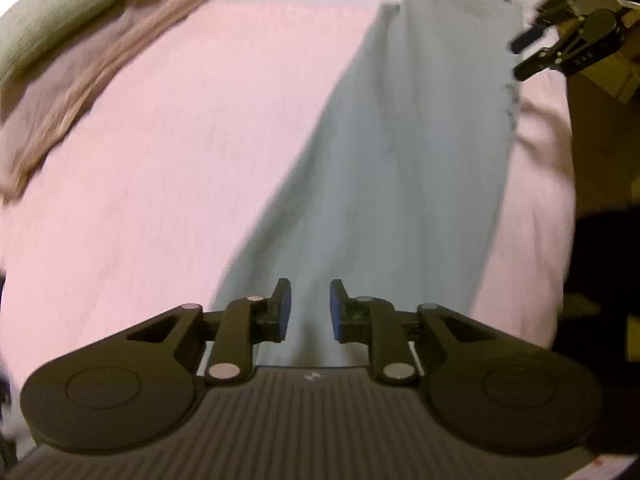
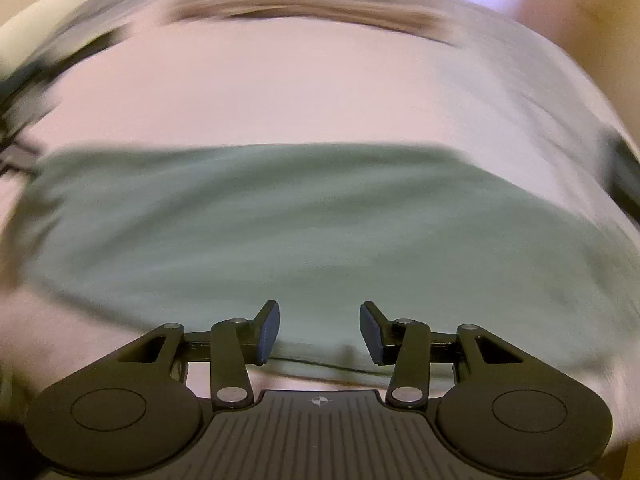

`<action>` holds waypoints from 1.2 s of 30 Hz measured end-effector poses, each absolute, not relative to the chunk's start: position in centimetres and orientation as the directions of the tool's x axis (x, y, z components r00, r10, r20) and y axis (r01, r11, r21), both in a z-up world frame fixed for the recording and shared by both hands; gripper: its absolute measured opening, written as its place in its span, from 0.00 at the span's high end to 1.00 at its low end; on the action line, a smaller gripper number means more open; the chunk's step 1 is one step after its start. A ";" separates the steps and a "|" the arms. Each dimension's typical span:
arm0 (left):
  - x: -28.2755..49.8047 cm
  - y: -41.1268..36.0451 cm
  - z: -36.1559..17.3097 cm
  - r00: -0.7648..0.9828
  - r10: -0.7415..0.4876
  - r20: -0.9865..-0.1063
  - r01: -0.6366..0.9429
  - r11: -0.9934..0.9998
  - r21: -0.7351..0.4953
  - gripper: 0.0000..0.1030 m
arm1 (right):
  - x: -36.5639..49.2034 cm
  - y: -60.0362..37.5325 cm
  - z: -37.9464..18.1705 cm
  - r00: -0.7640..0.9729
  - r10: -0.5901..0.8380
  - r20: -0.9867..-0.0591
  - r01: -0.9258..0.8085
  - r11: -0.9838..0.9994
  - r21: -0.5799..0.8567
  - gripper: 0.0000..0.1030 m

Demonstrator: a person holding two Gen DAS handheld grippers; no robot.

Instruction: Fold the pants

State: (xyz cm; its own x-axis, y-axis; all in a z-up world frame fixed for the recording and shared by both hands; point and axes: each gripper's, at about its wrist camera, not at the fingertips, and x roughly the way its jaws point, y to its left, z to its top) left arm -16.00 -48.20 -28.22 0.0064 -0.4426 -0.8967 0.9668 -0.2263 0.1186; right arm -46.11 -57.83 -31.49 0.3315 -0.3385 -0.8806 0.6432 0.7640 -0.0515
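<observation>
The left gripper (image 1: 310, 308) is pointing forward with its two black fingers (image 1: 280, 309) standing apart, blue pads facing each other across a clear gap and gripping nothing. The right gripper (image 2: 319, 332) is likewise showing parted fingers (image 2: 267, 332), the gap between its pads wider, with nothing clamped between them. In the left wrist view, the right gripper (image 1: 532, 53) is showing at the upper right, its dark fingers spread and angled leftward.

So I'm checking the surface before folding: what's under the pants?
The pants lie flat on a pale pink bedsheet, which shows on both sides. Whatever sits directly beneath the fabric is covered.
</observation>
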 end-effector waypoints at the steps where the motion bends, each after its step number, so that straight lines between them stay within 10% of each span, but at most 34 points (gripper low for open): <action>1: -16.8 -50.1 -28.1 -0.001 -0.452 -0.892 0.966 -0.230 0.115 0.83 | -48.3 -60.1 -31.3 0.313 -0.366 -0.877 0.705 0.708 -0.044 0.59; 10: -24.8 -68.8 -29.4 -0.061 -0.480 -0.875 0.984 -0.174 0.027 0.80 | -61.7 -76.8 -36.6 0.243 -0.334 -0.911 0.860 0.509 0.042 0.60; 19: -25.2 -85.0 -33.4 -0.282 -0.446 -0.850 0.940 0.047 -0.337 0.70 | -62.7 -79.3 -34.7 0.313 -0.244 -0.918 0.740 0.668 0.075 0.60; 27: -25.6 -92.6 -39.4 -0.563 -0.210 -0.800 0.789 0.153 -0.595 0.69 | -59.6 -86.0 -36.0 0.370 -0.282 -0.885 0.667 0.744 0.042 0.60; 36: -24.6 -90.5 -39.4 -0.494 -0.359 -0.792 0.780 0.219 -0.586 0.92 | -65.4 -86.2 -37.7 0.355 -0.254 -0.900 0.730 0.676 0.097 0.60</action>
State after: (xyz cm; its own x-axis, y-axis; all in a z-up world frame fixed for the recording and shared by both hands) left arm -24.64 -90.54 -39.43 -0.4940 -0.3590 -0.7919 0.7802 0.2189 -0.5860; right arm -65.35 -86.24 -37.72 0.3546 -0.2539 -0.8999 0.7303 0.6762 0.0970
